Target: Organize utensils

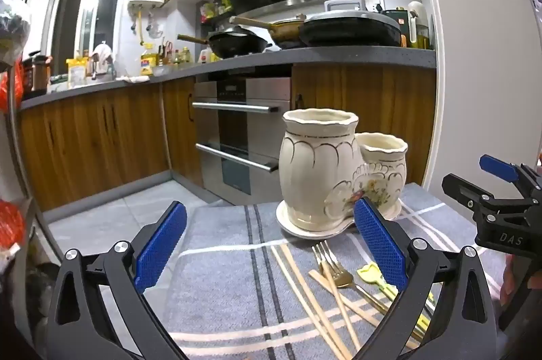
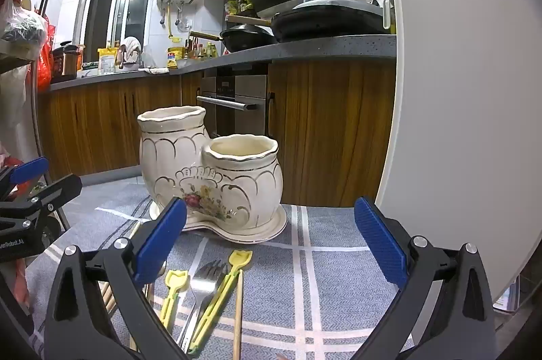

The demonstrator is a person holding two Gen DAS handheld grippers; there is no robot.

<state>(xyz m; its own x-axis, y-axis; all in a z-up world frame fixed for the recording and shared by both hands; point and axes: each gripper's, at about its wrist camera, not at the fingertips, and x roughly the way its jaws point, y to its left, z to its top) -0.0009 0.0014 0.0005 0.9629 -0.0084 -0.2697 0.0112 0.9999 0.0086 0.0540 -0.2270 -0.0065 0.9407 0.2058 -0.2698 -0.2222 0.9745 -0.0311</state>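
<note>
Utensils lying loose on the grey checked cloth [image 2: 338, 275], all just in front of the ceramic holder [image 2: 210, 177]. Gold fork [image 1: 333, 268] and wooden chopsticks [image 1: 305, 288] crossing each other in front of the holder's taller cup; yellow plastic picks [image 2: 216, 288] and a silver fork [image 2: 203, 275] lying side by side in front of its lower cup, with one more chopstick [image 2: 238, 312] beside them. Both cups of the holder appearing empty, though their insides are only partly showing. Nothing sorted yet, as far as can be judged.

Left gripper [image 1: 271, 244] hanging above the cloth in front of the holder, jaws spread wide, holding nothing. Right gripper [image 2: 271, 241] doing the same over the yellow picks, jaws wide apart and empty.

Risks from here: chopsticks and gold fork are overlapping, so closing on one is likely dragging or flicking its neighbours. Thin, flat pieces may be slipping out of the pads. The holder is sitting on its own saucer near the cloth's far edge; a hard nudge while dropping a utensil in could be tipping or shoving it.
</note>
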